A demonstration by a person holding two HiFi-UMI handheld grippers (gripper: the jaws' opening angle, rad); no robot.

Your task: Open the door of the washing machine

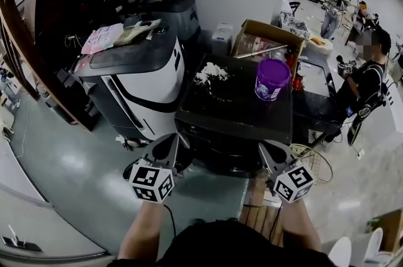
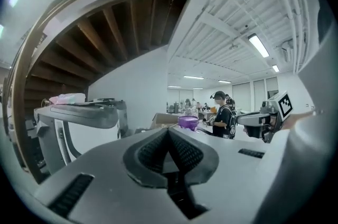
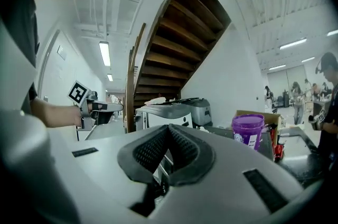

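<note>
The washing machine (image 1: 234,109) is a black box straight ahead of me, seen from above. Its front drops away below the top's near edge, and I cannot make out the door. A purple tub (image 1: 272,79) and a white heap (image 1: 212,72) sit on its top. My left gripper (image 1: 174,142) hangs before the machine's near left corner, jaws shut with nothing between them. My right gripper (image 1: 265,150) is at the near right corner, also shut and empty. The left gripper view shows closed pads (image 2: 186,151) and the tub (image 2: 188,122) beyond. Closed pads (image 3: 149,150) fill the right gripper view too.
A white and grey machine (image 1: 135,80) with papers on it stands left of the washer, under a wooden staircase (image 3: 174,43). A cardboard box (image 1: 267,39) sits behind the tub. A person (image 1: 368,77) stands at the right. A round wire guard (image 1: 313,162) lies on the floor.
</note>
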